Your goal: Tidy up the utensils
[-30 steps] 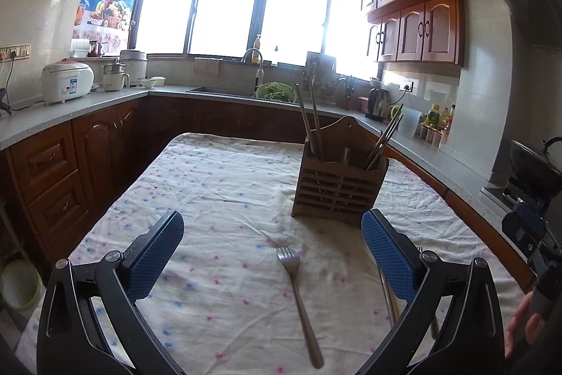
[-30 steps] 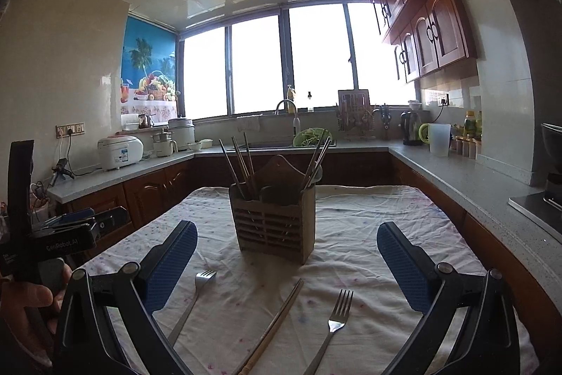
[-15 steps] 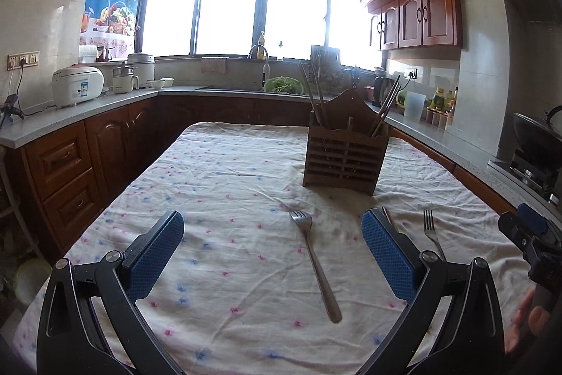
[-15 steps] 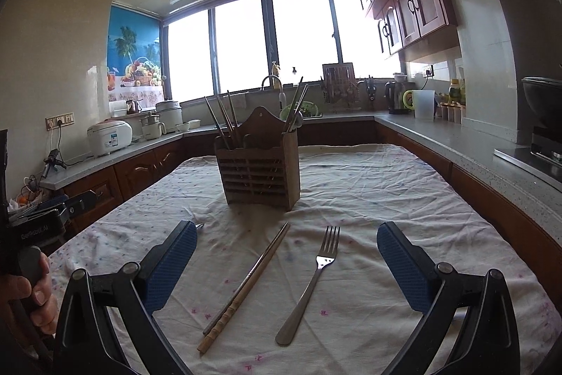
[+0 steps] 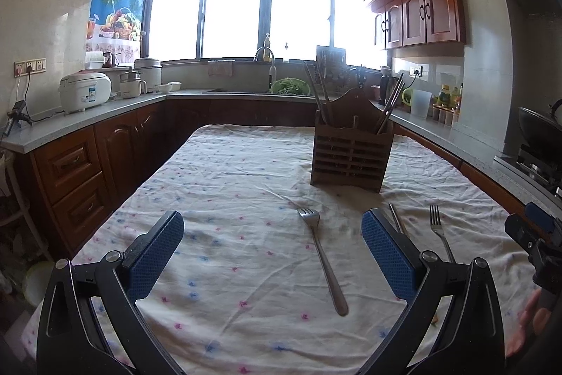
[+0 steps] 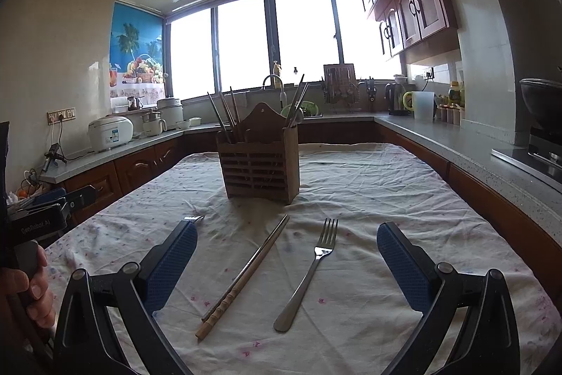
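A wooden utensil holder (image 6: 259, 164) stands upright mid-worktop (image 6: 368, 185) on the flowered cloth, with chopsticks and cutlery sticking out. In front of it lie a pair of chopsticks (image 6: 246, 276) and a fork (image 6: 309, 273), apart from each other, and another fork (image 5: 323, 255) further left. Both the left tongs (image 5: 272, 255) and right tongs (image 6: 286, 266) hover low, spread wide, empty.

left view: chopsticks (image 5: 396, 221) mostly hidden behind right finger (image 5: 386, 255) | right view: left fork (image 6: 194, 219) only tines show, handle behind finger (image 6: 172, 264) | holder (image 6: 260, 160) contents too dark to sort
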